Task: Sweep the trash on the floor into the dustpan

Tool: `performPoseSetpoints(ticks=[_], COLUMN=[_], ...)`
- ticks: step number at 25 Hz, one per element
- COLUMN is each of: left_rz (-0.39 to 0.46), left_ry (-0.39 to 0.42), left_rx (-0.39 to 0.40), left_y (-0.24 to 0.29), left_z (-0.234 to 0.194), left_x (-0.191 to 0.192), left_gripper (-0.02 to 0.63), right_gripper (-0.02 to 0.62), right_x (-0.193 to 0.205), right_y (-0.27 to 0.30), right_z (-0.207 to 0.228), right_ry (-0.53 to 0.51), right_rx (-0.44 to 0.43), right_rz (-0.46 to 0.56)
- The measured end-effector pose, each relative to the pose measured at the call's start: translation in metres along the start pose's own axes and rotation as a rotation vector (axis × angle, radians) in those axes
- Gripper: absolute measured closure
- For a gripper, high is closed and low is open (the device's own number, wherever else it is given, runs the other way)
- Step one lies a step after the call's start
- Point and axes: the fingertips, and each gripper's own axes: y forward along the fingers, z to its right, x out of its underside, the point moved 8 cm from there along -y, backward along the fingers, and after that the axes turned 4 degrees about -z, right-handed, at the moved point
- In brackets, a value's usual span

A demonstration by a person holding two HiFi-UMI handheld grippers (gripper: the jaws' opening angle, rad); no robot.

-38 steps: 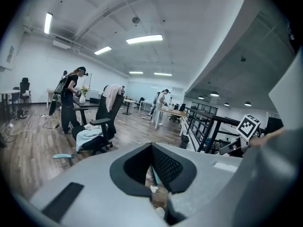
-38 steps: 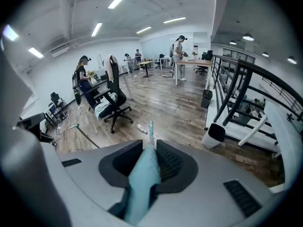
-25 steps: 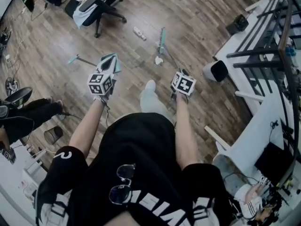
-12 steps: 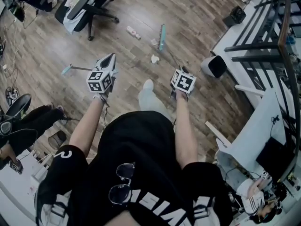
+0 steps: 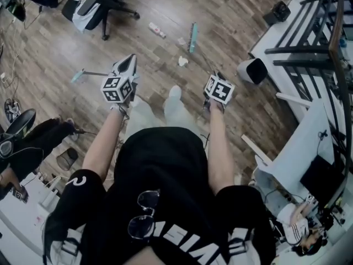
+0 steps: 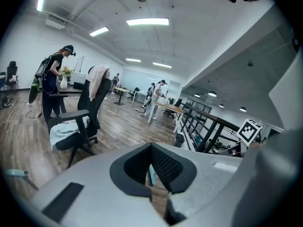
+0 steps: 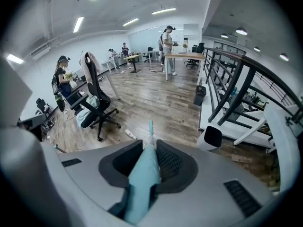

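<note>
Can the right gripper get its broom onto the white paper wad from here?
Probably yes: right gripper is shut on the broom handle, broom head lies just beyond the paper wad, bare floor between.

Office chair [image 5: 96, 1]: far-left part of floor [image 5: 231, 15], pale cloth on seat.
White bin [image 5: 252, 70]: right floor edge, beside black railing [image 5: 298, 49].

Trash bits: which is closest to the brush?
The small pale scrap beside the teal broom head; the crumpled white paper wad and white tube lie farther off.
</note>
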Motion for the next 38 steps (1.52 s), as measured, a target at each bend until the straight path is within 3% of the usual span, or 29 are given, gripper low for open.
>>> performPoseSetpoints(ticks=[11, 17, 20, 27, 38], left_rz=[-0.054, -0.081, -0.098, -0.118, -0.202], left_ry=[-0.008, 0.010, 0.014, 0.019, 0.068], left_rx=[0.067, 0.090, 0.096, 0.099, 0.185], left_y=[-0.010, -0.004, 0.001, 0.023, 0.087], left_z=[-0.053, -0.060, -0.062, -0.053, -0.010], left_x=[0.009, 0.012, 0.014, 0.020, 0.055], left_gripper=[0.609, 0.609, 0.608, 0.609, 0.609], right_gripper=[0.511, 0.511, 0.511, 0.511, 0.511], right_x=[0.018, 0.026, 0.026, 0.027, 0.051], right_y=[-0.016, -0.009, -0.006, 0.002, 0.057], right_z=[-0.026, -0.031, -0.026, 0.000, 0.047], right_ry=[0.049, 0.109, 0.103, 0.098, 0.118], right_rx=[0.147, 0.096, 0.128, 0.193, 0.208], right_rz=[0.017, 0.016, 0.009, -0.013, -0.087])
